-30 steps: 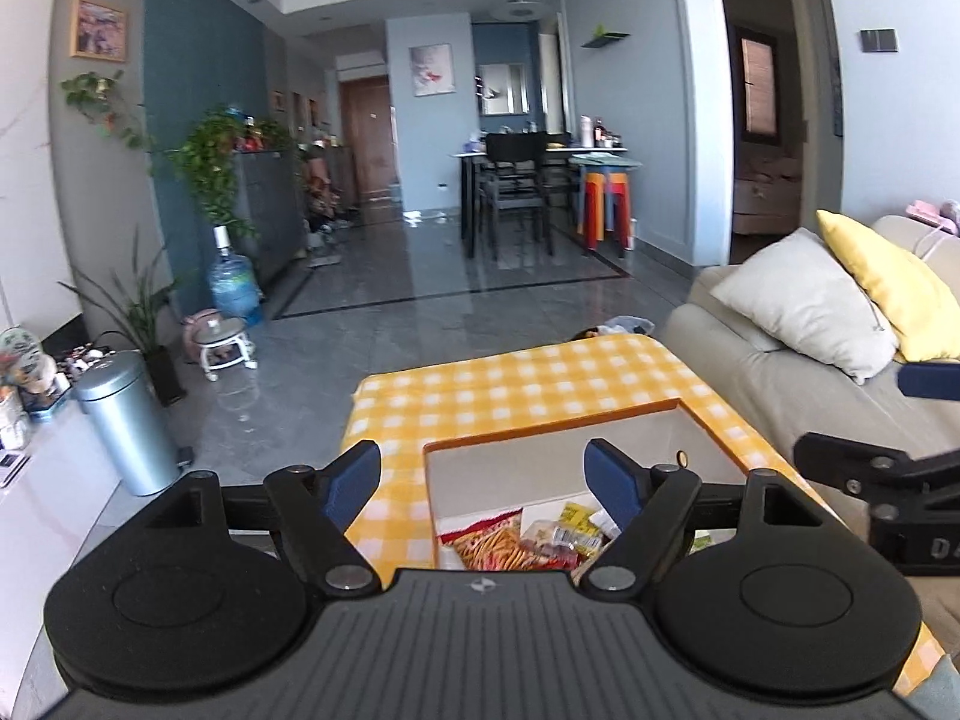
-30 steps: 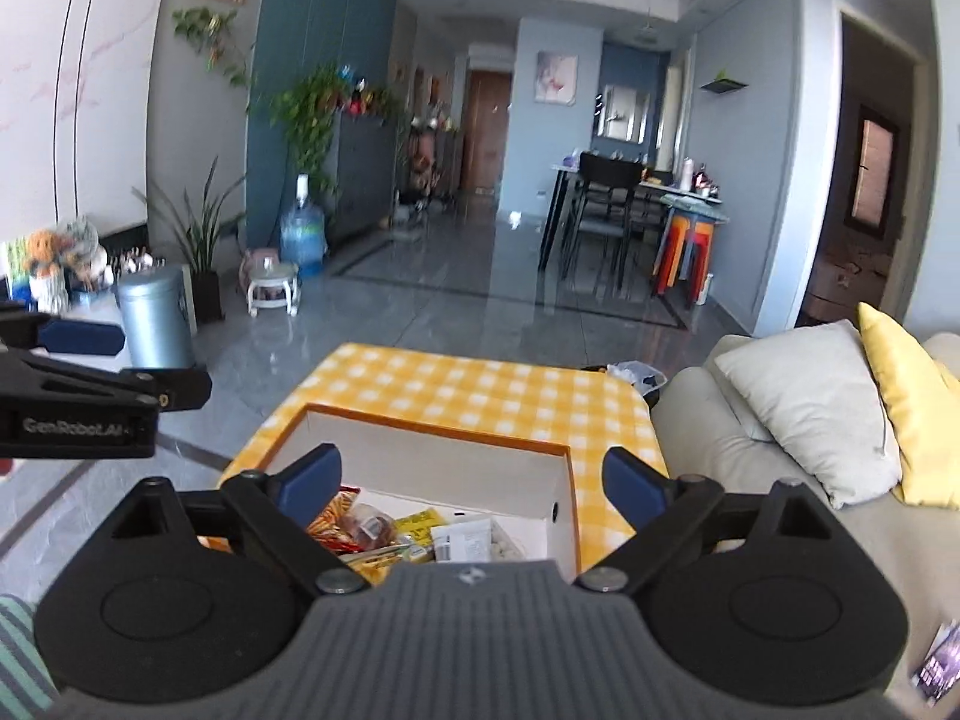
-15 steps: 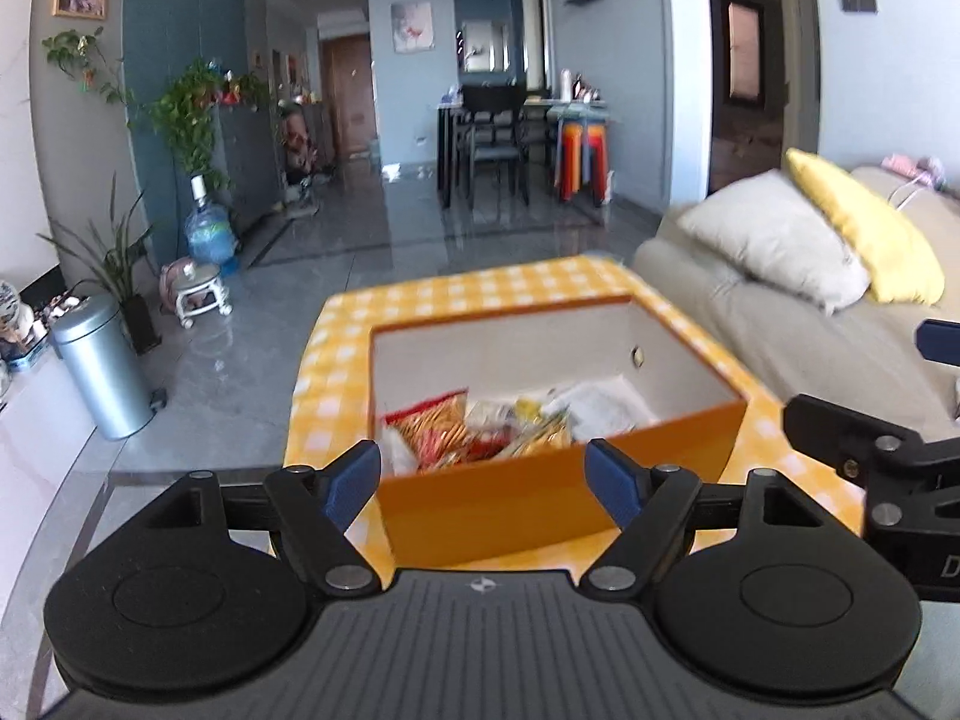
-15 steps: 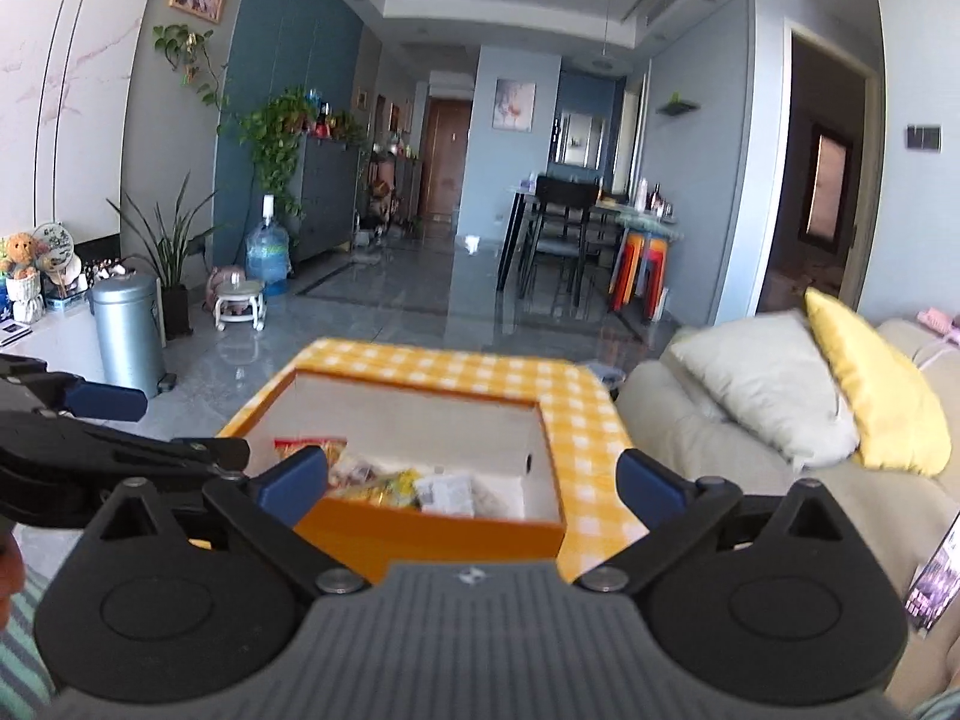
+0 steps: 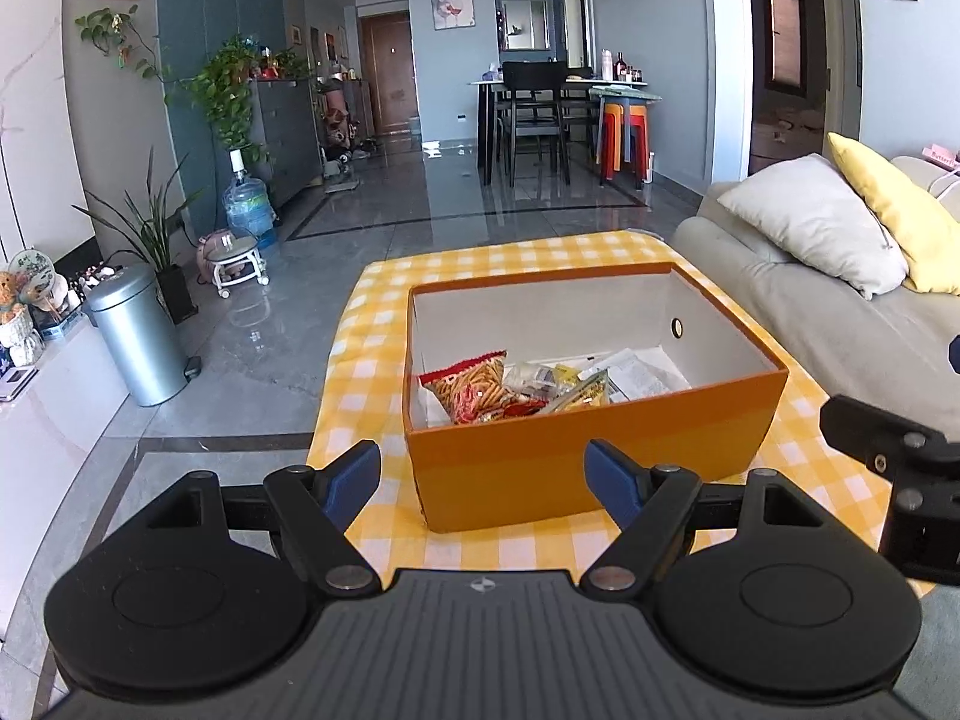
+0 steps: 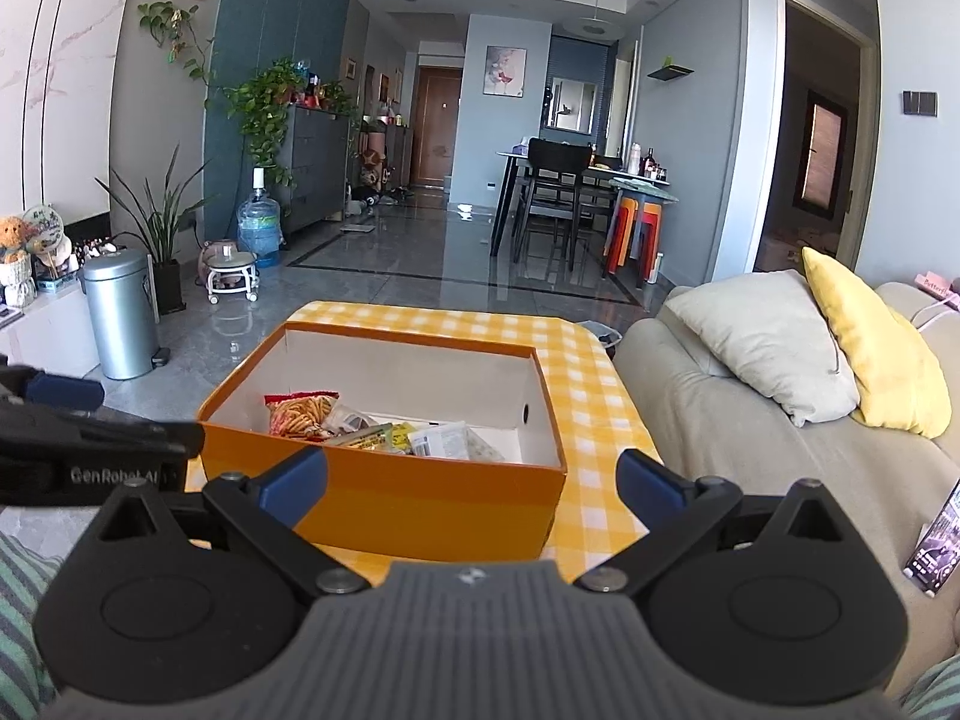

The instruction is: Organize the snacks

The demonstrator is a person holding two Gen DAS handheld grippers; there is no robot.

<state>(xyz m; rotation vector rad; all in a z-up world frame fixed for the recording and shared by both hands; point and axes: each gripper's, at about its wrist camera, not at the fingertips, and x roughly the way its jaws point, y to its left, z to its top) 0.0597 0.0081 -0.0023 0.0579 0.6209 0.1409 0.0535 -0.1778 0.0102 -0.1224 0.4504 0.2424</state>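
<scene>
An orange cardboard box (image 5: 588, 456) (image 6: 384, 492) with a white inside stands on a yellow checked tablecloth (image 5: 510, 255) (image 6: 570, 372). In its near half lie several snack packets, among them a red bag of sticks (image 5: 471, 387) (image 6: 300, 411) and yellow and white packets (image 5: 579, 387) (image 6: 441, 438). My left gripper (image 5: 483, 477) is open, in front of the box's near wall, nothing between its blue pads. My right gripper (image 6: 471, 483) is open wide before the same wall, also empty. Each gripper shows at the edge of the other's view.
A beige sofa (image 6: 750, 420) with a grey cushion (image 6: 768, 342) and a yellow cushion (image 6: 876, 348) runs along the right. A metal bin (image 5: 138, 342) stands on the tiled floor at left, with plants, a water bottle and a small stool behind. A dining table with chairs (image 5: 540, 114) is far back.
Both grippers have sunk and drawn back from above the box, so its near orange wall now shows in front of them. The right gripper's jaws widened slightly.
</scene>
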